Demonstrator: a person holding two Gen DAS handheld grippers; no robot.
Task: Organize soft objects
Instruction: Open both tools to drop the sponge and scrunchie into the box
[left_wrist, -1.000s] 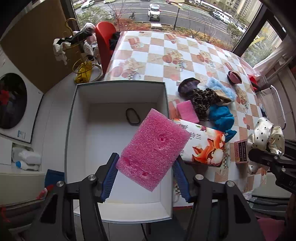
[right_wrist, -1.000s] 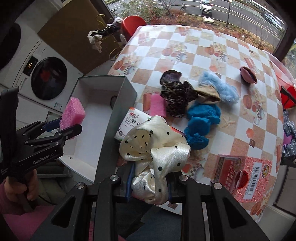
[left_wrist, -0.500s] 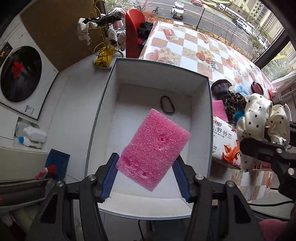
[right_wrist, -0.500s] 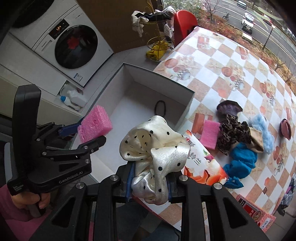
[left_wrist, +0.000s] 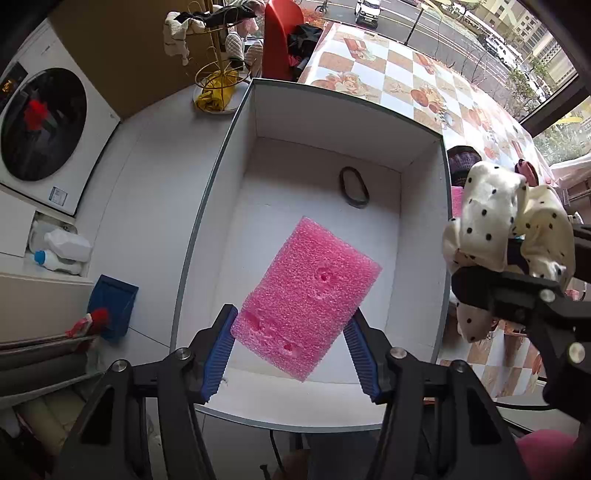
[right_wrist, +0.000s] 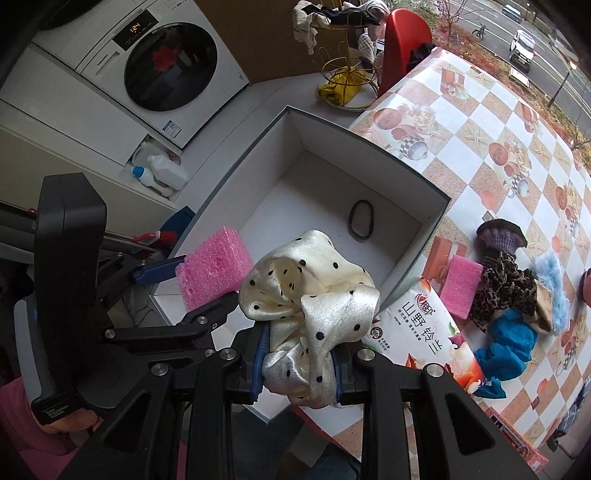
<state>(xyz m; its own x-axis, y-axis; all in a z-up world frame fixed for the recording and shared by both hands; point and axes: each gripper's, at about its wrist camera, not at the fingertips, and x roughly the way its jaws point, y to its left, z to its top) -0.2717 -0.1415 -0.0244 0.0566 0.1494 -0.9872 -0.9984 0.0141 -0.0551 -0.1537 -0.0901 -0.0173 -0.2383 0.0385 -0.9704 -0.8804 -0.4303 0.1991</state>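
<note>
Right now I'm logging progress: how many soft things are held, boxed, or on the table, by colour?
Pink sponges: 2
Cream polka-dot scrunchie: 1
Black hair tie: 1
Leopard scrunchie: 1
Blue pieces: 2
Purple scrunchie: 1
Tan piece: 1
Total: 9

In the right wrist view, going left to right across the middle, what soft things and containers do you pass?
Pink sponge in the left gripper → polka-dot scrunchie in the right gripper → white box → second pink sponge on the table → leopard scrunchie → light blue scrunchie.
</note>
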